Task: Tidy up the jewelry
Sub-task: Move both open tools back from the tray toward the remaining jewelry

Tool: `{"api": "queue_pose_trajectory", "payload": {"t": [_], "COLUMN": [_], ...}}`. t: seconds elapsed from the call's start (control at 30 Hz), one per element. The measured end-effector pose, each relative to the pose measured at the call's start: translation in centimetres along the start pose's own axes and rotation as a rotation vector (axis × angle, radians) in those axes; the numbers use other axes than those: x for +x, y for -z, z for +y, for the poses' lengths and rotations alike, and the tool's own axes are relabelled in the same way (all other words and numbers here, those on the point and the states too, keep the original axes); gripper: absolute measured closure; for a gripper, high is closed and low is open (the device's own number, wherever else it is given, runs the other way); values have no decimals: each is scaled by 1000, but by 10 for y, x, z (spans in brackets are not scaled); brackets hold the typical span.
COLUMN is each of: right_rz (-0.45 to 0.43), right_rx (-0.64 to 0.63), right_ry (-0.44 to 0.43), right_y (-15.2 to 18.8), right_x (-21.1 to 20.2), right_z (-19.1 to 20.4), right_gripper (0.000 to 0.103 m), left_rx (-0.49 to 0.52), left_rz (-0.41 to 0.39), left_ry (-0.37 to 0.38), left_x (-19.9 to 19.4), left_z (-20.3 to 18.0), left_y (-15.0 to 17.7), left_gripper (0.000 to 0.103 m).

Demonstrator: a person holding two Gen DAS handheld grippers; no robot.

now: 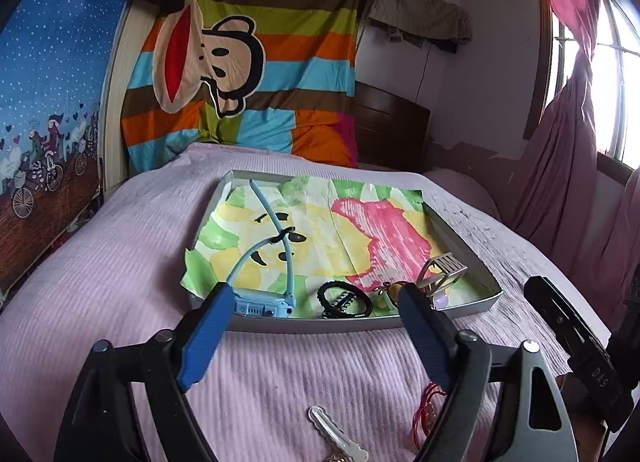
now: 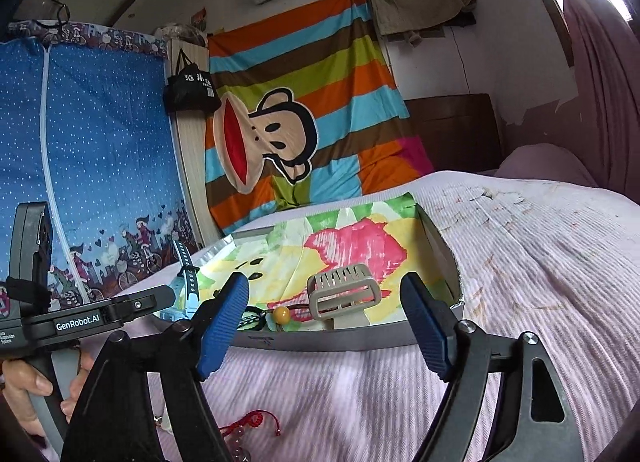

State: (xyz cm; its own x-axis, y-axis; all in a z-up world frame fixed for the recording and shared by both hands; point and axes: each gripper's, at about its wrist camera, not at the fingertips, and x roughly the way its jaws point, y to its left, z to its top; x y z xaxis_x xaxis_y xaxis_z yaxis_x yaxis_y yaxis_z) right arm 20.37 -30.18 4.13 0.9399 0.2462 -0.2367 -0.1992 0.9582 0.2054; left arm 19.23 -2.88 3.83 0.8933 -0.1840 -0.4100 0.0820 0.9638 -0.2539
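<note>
Presently outside the tray [image 1: 280, 324], near the bed's front edge: silver hair clip [image 1: 338, 438], light, stiff, slippery, taken across its flat blade; red cord bracelet [image 1: 426, 410], limp. Left gripper [image 1: 316, 326] and right gripper [image 2: 326, 320]: jaws wide, empty.

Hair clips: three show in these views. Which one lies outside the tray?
The silver clip, flat on the pink bedspread. The black clip and beige clip sit inside the tray.
</note>
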Motion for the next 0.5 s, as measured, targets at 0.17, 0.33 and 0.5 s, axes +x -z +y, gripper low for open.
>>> {"api": "queue_pose_trajectory", "payload": {"t": [0.17, 0.33, 0.5], "right_rz": [-31, -39, -24], "right_rx": [-16, -31, -44], "right_ry": [-9, -23, -33], "right_y": [-4, -2, 2], "right_x": [-18, -36, -50], "right_z": [6, 13, 19], "right_gripper": [5, 2, 1], "left_rx": [14, 49, 82], "left_rz": [-65, -74, -67], "left_ry": [-20, -34, -44], "left_x": [-20, -34, -47], "left_z": [3, 5, 9], "left_y": [1, 9, 19], "left_gripper": [0, 0, 0]}}
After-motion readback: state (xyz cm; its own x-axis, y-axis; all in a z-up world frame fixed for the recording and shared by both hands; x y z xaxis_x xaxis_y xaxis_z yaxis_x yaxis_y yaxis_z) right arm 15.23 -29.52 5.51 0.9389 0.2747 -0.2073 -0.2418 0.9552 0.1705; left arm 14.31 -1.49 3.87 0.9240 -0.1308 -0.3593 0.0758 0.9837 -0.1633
